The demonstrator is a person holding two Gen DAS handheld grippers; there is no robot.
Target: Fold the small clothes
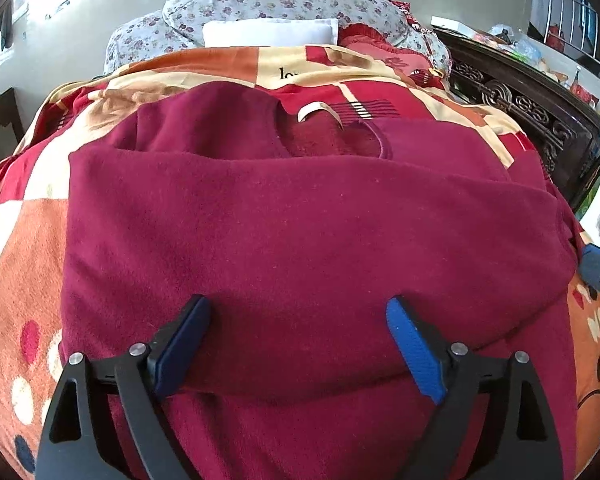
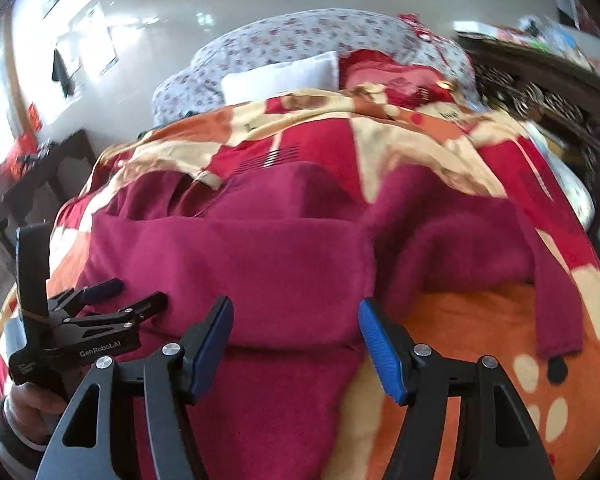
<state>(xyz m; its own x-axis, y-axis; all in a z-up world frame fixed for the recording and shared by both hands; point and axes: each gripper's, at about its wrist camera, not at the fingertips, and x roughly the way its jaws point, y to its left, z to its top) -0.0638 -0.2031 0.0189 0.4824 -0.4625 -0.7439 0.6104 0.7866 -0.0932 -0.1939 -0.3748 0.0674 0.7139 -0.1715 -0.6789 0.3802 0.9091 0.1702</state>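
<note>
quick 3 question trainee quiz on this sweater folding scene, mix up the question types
1. True or false: the left gripper is clamped on the maroon sweater.
2. What lies directly under the sweater? A) a bare wooden table B) a patterned blanket C) a tiled floor
3. Fill in: in the right wrist view, a long ____ of the sweater trails out to the right over the orange patch of blanket.

Key
1. False: both pads stand apart above the cloth, as do those of the right gripper.
2. B
3. sleeve
</note>
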